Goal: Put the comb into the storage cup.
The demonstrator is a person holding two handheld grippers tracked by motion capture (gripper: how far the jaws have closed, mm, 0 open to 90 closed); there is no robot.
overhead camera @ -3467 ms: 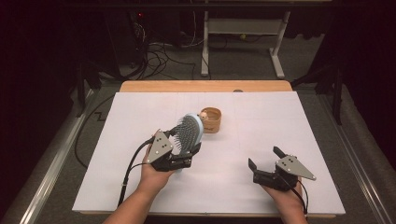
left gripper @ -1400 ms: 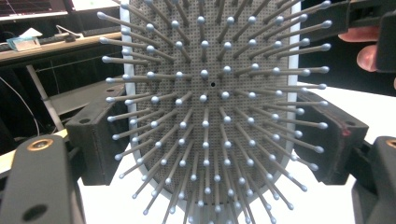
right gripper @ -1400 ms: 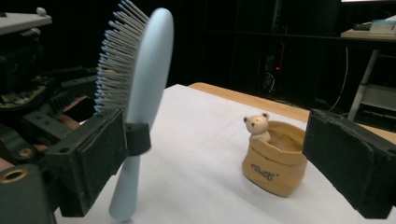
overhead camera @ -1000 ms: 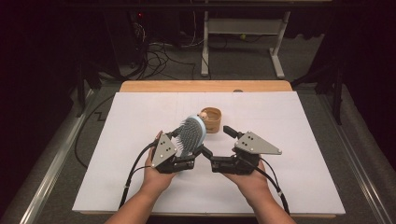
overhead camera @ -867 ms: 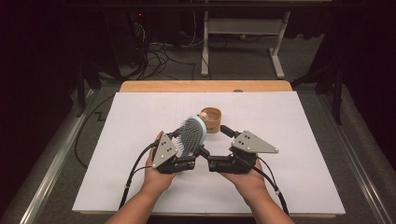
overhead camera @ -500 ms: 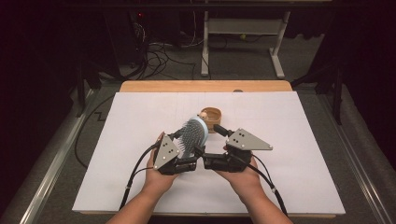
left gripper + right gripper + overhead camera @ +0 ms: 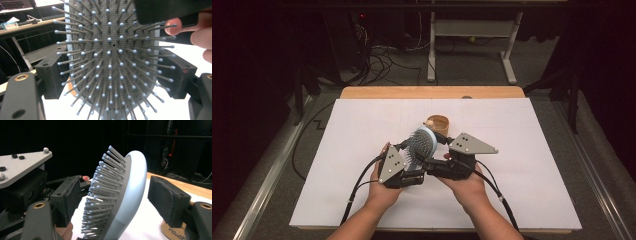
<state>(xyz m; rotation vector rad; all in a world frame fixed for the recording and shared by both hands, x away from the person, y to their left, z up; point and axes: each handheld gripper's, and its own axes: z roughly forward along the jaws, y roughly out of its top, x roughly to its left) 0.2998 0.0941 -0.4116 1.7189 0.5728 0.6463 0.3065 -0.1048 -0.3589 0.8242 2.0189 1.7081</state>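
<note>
Since the earlier frames my right gripper [image 7: 432, 150] has crossed from the table's right side to sit right beside my left gripper [image 7: 409, 155], and its jaws have just been closing, with the hairbrush [image 7: 422, 142] between them.

From the high view, I see both hands together near the middle of the white table cover [image 7: 337, 150]. The hairbrush stands up between the two grippers, its pale blue rim toward the far side. Just behind it sits a small wooden cup [image 7: 438, 123].

On the left gripper view, the hairbrush [image 7: 112, 65] faces me bristles first. My left gripper [image 7: 115, 72] clamps it edge to edge, one black jaw against each side of the head. A jaw of the other gripper crosses the upper right corner, with a fingertip beside it.

On the right gripper view, I see the hairbrush [image 7: 130, 195] edge on, bristles pointing left. My right gripper [image 7: 112, 197] straddles it: the left jaw stands at the bristle tips, the right jaw clear of the smooth back, so it is not gripping yet. The wooden cup [image 7: 172, 230] peeks out at lower right.
</note>
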